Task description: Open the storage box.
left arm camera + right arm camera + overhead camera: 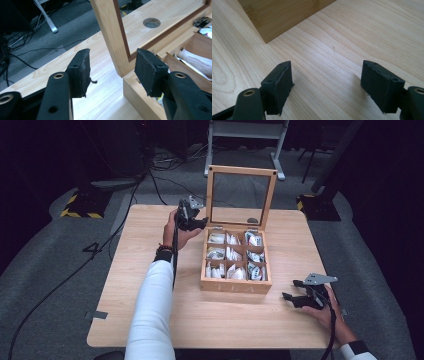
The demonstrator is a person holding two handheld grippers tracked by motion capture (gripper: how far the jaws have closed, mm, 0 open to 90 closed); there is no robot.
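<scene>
We look down on a pale wooden counter [150, 320], our forearms entering from six o'clock. Nearest, at about four o'clock, our right tongs [291, 290] rest low over bare wood, jaws wide apart with nothing between them; in the right gripper view the front corner of the box [279, 17] sits just ahead.

At the centre stands the wooden tea box [235, 286], divided into nine compartments, each holding white paper sachets [216, 253]. Some sachets carry green or dark print, too small to read. Faint marks run along the box's front wall, but we cannot make them out.

Beyond, at twelve o'clock, the lid [241, 171] stands upright on its rear hinges [252, 221]: a wooden frame around a clear pane. Our left tongs [204, 221] sit at about eleven o'clock, by the lid's left upright. In the left gripper view the jaws stand partly open on either side of that upright [111, 32], and the pads [82, 72] do not press on it.

We judge the lid light but rigid, swinging freely on its hinges. The pane looks fragile and slick, so the wooden frame edge is the place to grip. The sachets seem soft, light and easily crushed.

A round hole [151, 22] in the counter shows behind the lid.
</scene>
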